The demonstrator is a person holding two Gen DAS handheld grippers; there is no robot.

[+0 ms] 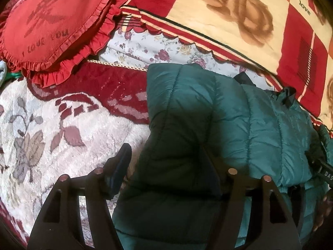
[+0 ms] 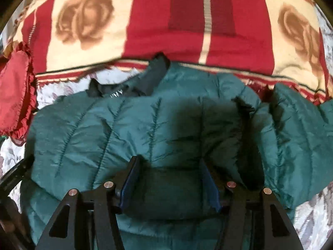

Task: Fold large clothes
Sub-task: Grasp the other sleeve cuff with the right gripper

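We see the green puffer jacket (image 1: 239,125) lying flat on the bed, collar (image 2: 149,81) toward the red-and-cream rose blanket (image 1: 239,16) at the far side. In the left view its left edge runs straight up the middle of the frame, with the fluffy white-and-maroon blanket (image 1: 68,129) bare beside it — that is the open room on this side. The far edge of the jacket stops just short of the rose blanket; a strip of floral sheet (image 1: 149,50) shows between them.

Left tool (image 1: 166,162): fingers spread wide, left finger (image 1: 122,162) over the fluffy blanket just outside the jacket's edge, right finger dark against the fabric. A fold of jacket sits between them, but we cannot tell if they touch it — not gripping.

Right tool (image 2: 169,175): also spread, blue pads (image 2: 130,181) on either side of a raised fold of the jacket near its middle. Pads look close to the fabric; contact unclear.

In the right view one sleeve (image 2: 295,137) lies out to the right, its end running off frame, floral sheet showing below it. The red heart-shaped frilled pillow (image 1: 52,25) sits at the far left, near the jacket's shoulder in the right view, well apart from its edge in the left view.
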